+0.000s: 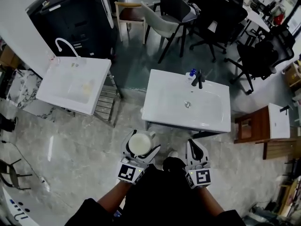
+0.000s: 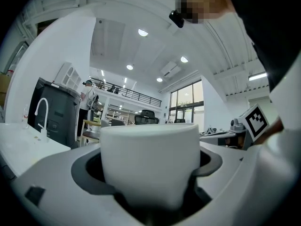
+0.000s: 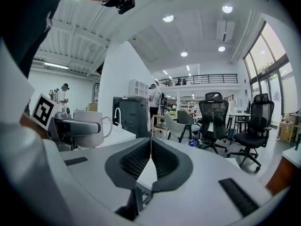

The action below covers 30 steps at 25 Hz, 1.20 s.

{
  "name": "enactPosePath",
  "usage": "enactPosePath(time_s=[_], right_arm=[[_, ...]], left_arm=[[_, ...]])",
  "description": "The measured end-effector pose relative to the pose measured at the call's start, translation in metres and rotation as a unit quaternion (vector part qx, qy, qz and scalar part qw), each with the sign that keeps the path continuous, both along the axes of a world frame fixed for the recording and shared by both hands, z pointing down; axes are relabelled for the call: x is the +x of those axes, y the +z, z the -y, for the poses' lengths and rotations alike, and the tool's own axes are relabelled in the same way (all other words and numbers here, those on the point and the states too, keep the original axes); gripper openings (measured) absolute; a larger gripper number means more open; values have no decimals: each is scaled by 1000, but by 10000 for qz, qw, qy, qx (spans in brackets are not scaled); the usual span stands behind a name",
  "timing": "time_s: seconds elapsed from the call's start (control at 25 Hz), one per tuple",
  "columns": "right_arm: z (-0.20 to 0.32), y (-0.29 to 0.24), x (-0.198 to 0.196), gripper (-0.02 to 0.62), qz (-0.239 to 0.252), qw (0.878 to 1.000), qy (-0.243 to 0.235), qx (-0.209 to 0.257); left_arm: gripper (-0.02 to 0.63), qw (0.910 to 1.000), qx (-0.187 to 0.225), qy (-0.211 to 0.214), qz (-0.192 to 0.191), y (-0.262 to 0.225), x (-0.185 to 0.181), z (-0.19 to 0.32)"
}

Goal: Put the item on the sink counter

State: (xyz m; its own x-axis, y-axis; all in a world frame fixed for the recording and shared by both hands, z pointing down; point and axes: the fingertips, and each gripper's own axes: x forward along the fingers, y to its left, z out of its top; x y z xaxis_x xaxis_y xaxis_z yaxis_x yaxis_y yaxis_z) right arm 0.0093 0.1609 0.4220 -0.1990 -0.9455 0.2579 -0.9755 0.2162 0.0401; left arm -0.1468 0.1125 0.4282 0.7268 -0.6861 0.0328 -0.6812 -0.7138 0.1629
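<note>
**Head view, left to right.** At upper left, one white washbasin (image 1: 74, 85) with a white gooseneck tap (image 1: 66, 45) stands askew in front of a dark cabinet (image 1: 70, 20). A strip of bare floor (image 1: 129, 114) separates its right edge from the sink counter (image 1: 155, 100) at centre. The counter has one bowl and one drain (image 1: 187, 104). One dark tap (image 1: 198, 79) and a small blue object (image 1: 192, 72) sit on its far edge. Its left, right and near rims are flat and bare. At right, apart from the counter, is a wooden stand (image 1: 249, 126) beside a smaller white top (image 1: 278, 121). Several chairs (image 1: 176, 8) crowd the top of the frame.

**Lower centre.** There are two grippers, each with a cube bearing a black-and-white square marker (image 1: 127, 172). The left gripper (image 1: 141, 142) holds one white mug (image 1: 140, 145), rim up. The mug is over the floor, just short of the counter's near-left corner. The right gripper (image 1: 195, 145) is just beside it, near the counter's front edge.

**Left gripper view.** The mug (image 2: 150, 164) fills the gap, and both jaws are clamped against its sides.

**Right gripper view.** The right gripper (image 3: 150, 161) has its jaws pressed together with nothing between them. The mug (image 3: 89, 128) appears at left, with its handle pointing right.
</note>
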Motion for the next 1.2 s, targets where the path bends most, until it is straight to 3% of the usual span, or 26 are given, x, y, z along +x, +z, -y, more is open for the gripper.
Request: enactPosePath(time_s=[0.16, 0.6, 0.84, 1.2], right_arm=[[12, 2, 2, 32, 47, 10000, 71, 8], [85, 6, -5, 32, 269, 9988, -345, 203], [144, 5, 16, 32, 436, 9984, -313, 181], [243, 9, 54, 32, 156, 9985, -515, 64]], left_arm=[[457, 10000, 34, -87, -22, 2, -4, 11], [457, 9992, 59, -340, 196, 6, 2, 61], [457, 9990, 9, -351, 293, 2, 27, 121], [457, 9983, -166, -352, 427, 13, 75, 214]])
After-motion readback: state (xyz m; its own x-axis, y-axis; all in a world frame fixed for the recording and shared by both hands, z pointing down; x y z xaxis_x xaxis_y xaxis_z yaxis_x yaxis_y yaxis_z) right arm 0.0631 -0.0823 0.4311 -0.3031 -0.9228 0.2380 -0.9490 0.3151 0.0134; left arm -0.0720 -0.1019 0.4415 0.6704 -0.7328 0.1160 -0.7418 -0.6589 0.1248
